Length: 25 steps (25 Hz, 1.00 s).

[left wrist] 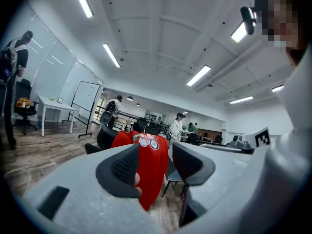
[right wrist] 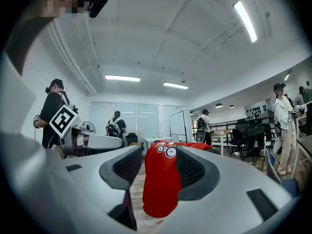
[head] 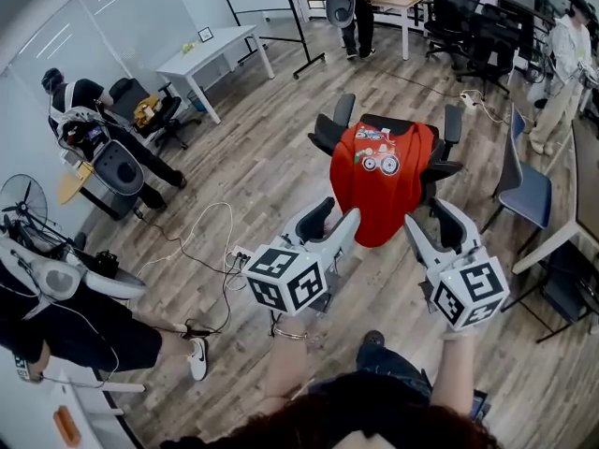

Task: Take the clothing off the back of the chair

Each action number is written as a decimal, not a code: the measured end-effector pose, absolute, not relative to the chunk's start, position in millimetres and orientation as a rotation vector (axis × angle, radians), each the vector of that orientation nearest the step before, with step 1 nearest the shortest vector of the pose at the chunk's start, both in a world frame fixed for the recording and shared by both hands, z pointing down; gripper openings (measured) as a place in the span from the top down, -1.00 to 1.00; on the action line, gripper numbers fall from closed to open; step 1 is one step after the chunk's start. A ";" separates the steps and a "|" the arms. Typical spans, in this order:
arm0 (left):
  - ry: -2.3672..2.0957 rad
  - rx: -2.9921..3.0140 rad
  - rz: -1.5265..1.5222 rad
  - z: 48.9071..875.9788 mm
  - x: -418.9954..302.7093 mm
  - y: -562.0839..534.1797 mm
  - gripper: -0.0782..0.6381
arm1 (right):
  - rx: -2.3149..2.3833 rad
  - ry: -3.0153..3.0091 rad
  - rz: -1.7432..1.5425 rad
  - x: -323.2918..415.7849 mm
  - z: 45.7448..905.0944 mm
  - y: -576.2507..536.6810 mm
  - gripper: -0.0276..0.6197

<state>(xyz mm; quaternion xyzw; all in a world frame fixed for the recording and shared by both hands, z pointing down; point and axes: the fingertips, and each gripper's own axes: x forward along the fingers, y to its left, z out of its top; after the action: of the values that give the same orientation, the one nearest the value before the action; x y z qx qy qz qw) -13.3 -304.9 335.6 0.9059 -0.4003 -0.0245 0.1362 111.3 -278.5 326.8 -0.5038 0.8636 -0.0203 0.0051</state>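
Observation:
A red T-shirt (head: 382, 181) with a car print hangs over the back of a black office chair (head: 328, 133) in the middle of the wooden floor. Its hem reaches well down the chair's back. My left gripper (head: 335, 215) is held just short of the shirt's lower left edge, jaws open and empty. To the shirt's lower right, my right gripper (head: 432, 215) is also open and empty. In the left gripper view the shirt (left wrist: 148, 165) shows beyond the gap of the left gripper (left wrist: 156, 167). In the right gripper view the shirt (right wrist: 161, 184) hangs beyond the right gripper (right wrist: 158, 172).
A blue-grey chair (head: 524, 190) stands to the right of the office chair, by a desk edge. Cables (head: 211, 251) trail over the floor at the left. A white table (head: 211, 54) stands at the back left, a person (head: 89, 110) near it. Another person (head: 562, 64) stands at the far right.

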 end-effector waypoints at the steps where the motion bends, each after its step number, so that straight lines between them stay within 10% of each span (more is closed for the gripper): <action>1: -1.158 2.620 -0.069 336.7 -12.7 -309.5 0.15 | -1.577 2.712 -0.069 112.3 329.0 -283.1 0.29; 25: -1.046 2.463 -0.058 394.3 -3.6 -426.8 -0.36 | -1.513 2.784 -0.381 126.3 408.7 -392.5 -0.04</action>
<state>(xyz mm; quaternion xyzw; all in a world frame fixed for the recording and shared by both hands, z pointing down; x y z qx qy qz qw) -3.6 -426.8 394.3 0.8953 -0.3805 -0.0212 0.2306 126.3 -392.5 408.7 -0.4741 0.8720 -0.1194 -0.0249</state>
